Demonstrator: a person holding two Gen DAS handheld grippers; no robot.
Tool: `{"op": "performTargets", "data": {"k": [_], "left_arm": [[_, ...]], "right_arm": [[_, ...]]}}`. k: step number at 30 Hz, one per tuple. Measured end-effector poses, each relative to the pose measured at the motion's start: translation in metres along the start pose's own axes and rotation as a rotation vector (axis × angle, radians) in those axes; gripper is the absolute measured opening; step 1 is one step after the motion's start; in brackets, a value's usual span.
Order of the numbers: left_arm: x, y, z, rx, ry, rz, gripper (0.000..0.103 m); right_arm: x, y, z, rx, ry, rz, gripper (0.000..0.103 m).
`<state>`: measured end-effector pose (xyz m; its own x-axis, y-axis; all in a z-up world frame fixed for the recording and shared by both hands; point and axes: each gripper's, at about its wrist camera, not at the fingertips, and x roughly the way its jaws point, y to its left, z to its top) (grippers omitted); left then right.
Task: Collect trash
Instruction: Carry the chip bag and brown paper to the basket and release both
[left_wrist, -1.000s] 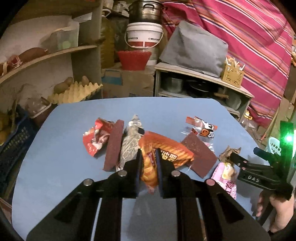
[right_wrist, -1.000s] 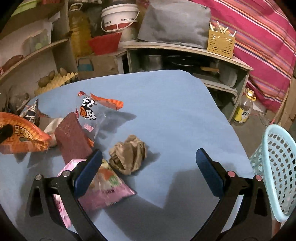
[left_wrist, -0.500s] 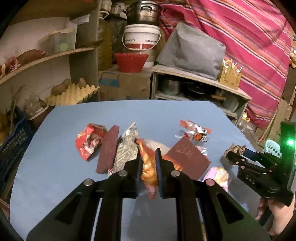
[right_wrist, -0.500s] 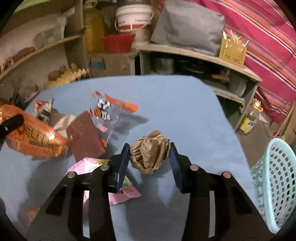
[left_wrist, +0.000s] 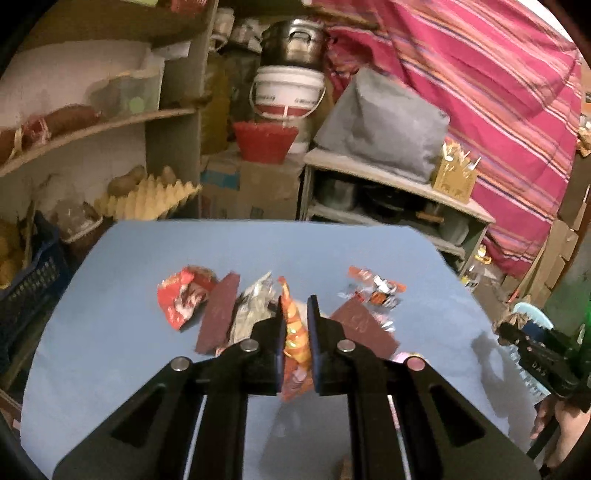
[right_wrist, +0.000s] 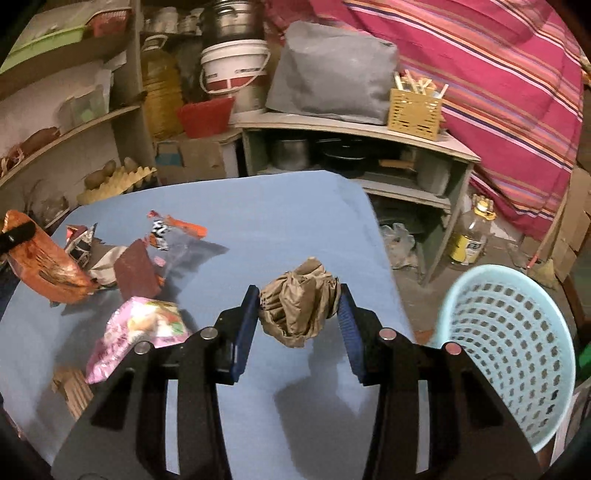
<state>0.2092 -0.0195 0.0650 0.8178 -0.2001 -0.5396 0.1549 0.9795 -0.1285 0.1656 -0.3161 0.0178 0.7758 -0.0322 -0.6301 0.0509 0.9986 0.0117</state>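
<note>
My left gripper (left_wrist: 295, 314) is shut on an orange snack wrapper (left_wrist: 294, 334) and holds it above the blue table (left_wrist: 129, 350); the wrapper also shows in the right wrist view (right_wrist: 44, 262). My right gripper (right_wrist: 297, 295) is shut on a crumpled brown paper ball (right_wrist: 299, 306), lifted off the table near its right edge. A light blue mesh basket (right_wrist: 509, 354) stands on the floor to the right of the table. On the table lie a red wrapper (left_wrist: 181, 299), a silver wrapper (left_wrist: 255, 306), two brown sheets (left_wrist: 218, 314), a clear orange-printed wrapper (left_wrist: 373, 288) and a pink wrapper (right_wrist: 140, 332).
Shelves with an egg tray (left_wrist: 147, 199) stand behind the table on the left. A low cabinet (right_wrist: 354, 155) with pots, a grey bag (right_wrist: 332, 74) and a yellow holder (right_wrist: 415, 109) stands behind it. A bottle (right_wrist: 471, 236) stands on the floor. A small wooden piece (right_wrist: 74, 391) lies at the table's front left.
My right gripper closed on the brown paper ball and lifted it toward the table's right edge. My left gripper rose with the orange wrapper, now seen edge-on.
</note>
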Motion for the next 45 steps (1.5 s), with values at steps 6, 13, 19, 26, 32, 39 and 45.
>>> {"op": "performTargets", "data": {"k": [6, 13, 19, 26, 32, 39, 45], "left_arm": [[-0.019, -0.053, 0.013, 0.087, -0.054, -0.041, 0.011], [-0.026, -0.145, 0.016, 0.176, -0.087, -0.154, 0.011], [-0.009, -0.223, 0.008, 0.208, -0.065, -0.268, 0.011], [0.011, -0.295, -0.003, 0.248, -0.030, -0.364, 0.011], [0.033, -0.341, -0.011, 0.245, 0.041, -0.449, 0.011], [0.055, -0.383, -0.025, 0.285, 0.097, -0.486, 0.011], [0.074, -0.404, -0.038, 0.329, 0.130, -0.466, 0.012]], "right_arm": [[-0.024, -0.036, -0.001, 0.046, -0.030, -0.020, 0.043], [-0.053, -0.095, -0.005, 0.107, -0.066, -0.087, 0.043], [-0.078, -0.156, -0.020, 0.170, -0.076, -0.181, 0.043], [-0.090, -0.207, -0.042, 0.220, -0.053, -0.246, 0.044], [-0.092, -0.236, -0.054, 0.288, -0.040, -0.252, 0.044], [-0.087, -0.250, -0.056, 0.328, -0.026, -0.260, 0.044], [-0.088, -0.263, -0.060, 0.360, -0.028, -0.266, 0.045]]}}
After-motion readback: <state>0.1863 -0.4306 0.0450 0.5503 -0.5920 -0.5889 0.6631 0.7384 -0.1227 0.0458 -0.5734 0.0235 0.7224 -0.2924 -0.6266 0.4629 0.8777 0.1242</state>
